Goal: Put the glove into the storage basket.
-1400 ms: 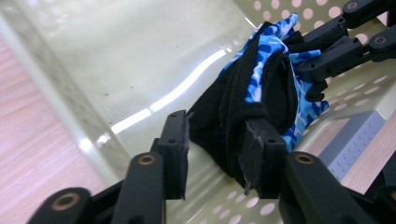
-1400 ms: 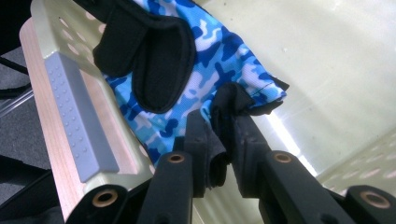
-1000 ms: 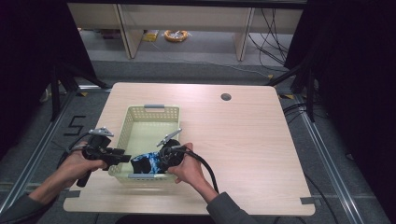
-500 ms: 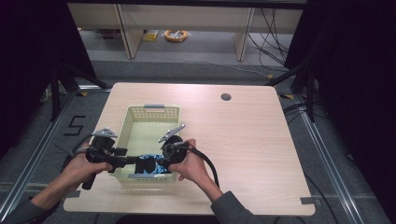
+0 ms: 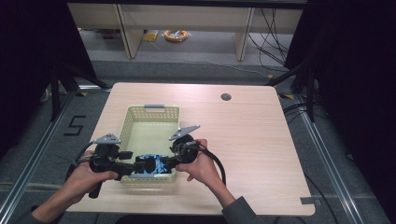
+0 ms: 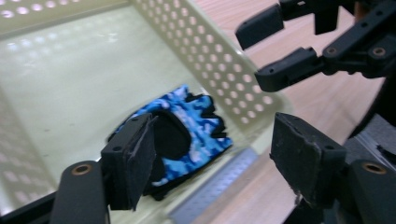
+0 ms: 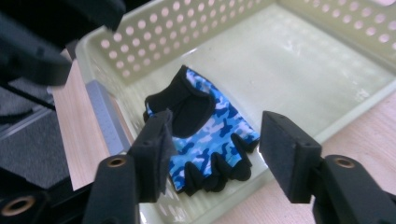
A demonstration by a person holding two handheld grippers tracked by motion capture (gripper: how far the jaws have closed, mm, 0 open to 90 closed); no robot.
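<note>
Now my left gripper [image 5: 135, 167] and right gripper [image 5: 164, 163] had just been opening their jaws, both released. Between them, untouched, the blue glove [image 7: 205, 128] lay flat in the basket [image 5: 152, 113].

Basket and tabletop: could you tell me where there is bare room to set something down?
The basket floor beyond the glove is bare, as is the table right of the basket. Its near end is crowded by the glove, the left gripper and the right gripper.
</note>
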